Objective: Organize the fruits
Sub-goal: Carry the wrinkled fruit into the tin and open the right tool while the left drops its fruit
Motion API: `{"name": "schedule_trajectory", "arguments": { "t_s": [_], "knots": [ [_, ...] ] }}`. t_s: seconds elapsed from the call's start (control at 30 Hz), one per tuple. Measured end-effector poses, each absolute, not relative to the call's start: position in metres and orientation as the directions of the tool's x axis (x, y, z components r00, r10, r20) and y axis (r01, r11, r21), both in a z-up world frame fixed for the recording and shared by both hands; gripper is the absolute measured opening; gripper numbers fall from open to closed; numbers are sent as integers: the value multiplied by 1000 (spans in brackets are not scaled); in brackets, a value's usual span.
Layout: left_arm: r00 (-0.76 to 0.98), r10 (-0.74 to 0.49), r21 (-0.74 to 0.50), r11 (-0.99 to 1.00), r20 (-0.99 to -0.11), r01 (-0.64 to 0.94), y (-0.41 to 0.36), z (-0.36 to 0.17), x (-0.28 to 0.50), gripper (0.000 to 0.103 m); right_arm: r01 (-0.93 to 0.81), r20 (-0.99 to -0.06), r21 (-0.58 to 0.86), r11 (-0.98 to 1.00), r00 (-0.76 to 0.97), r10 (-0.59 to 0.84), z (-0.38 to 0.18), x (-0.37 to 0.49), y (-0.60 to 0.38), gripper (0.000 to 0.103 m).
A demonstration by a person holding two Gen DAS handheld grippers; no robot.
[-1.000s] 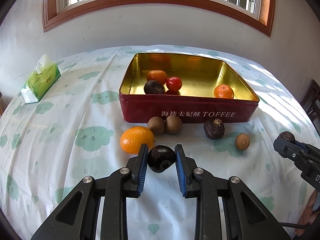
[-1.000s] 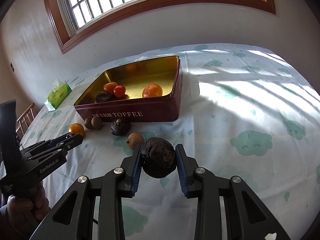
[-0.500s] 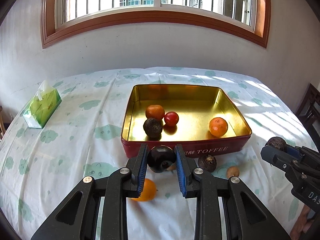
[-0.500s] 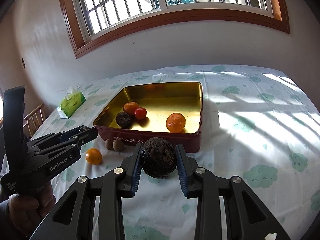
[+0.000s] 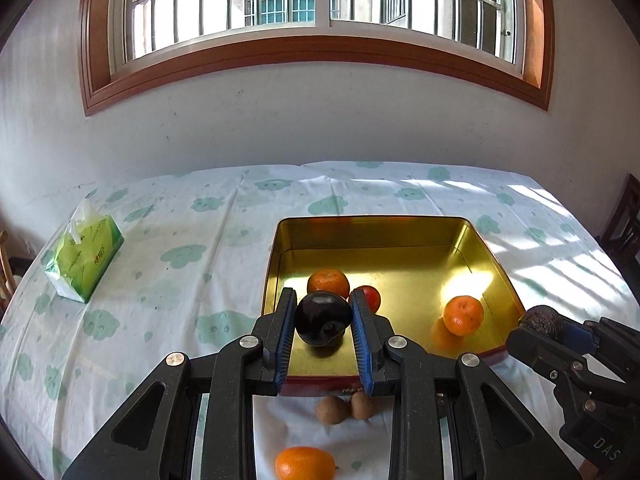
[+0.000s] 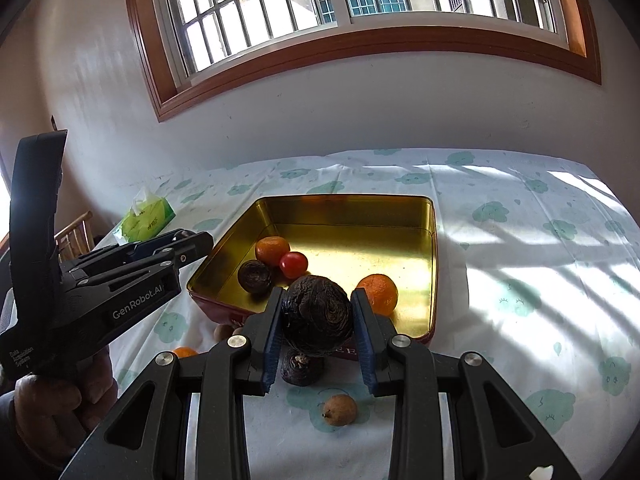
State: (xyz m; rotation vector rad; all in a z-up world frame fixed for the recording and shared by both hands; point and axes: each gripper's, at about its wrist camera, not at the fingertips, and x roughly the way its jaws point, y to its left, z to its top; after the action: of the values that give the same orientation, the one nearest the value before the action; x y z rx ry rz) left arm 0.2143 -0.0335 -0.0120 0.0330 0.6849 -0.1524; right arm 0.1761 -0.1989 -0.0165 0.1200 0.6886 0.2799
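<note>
A smooth dark fruit (image 5: 322, 317) sat pinched between the blue pads of the left gripper (image 5: 323, 330), above the near edge of the gold-lined tin (image 5: 472, 240). The right gripper (image 6: 317, 326) was clamped on a wrinkled dark fruit (image 6: 316, 314) over the tin's near wall. Mandarins (image 5: 463, 315) and a tomato (image 6: 293, 265) lay inside.

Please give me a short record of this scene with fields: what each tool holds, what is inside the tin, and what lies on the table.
left tool: shut on smooth dark fruit, above the tin's near edge
right tool: shut on wrinkled dark fruit
tin: two oranges, one red tomato, one wrinkled dark fruit
table: one orange, three small brown fruits, one wrinkled dark fruit, green tissue pack
</note>
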Motion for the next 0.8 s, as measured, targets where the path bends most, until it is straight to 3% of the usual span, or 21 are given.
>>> {"name": "schedule_trajectory", "arguments": {
  "t_s": [0.8],
  "knots": [
    [739,-104,-1,990,-665,139,-31,-41,266,28,-225,-644,192,955,706,296,-42,226,-188,30]
  ]
}}
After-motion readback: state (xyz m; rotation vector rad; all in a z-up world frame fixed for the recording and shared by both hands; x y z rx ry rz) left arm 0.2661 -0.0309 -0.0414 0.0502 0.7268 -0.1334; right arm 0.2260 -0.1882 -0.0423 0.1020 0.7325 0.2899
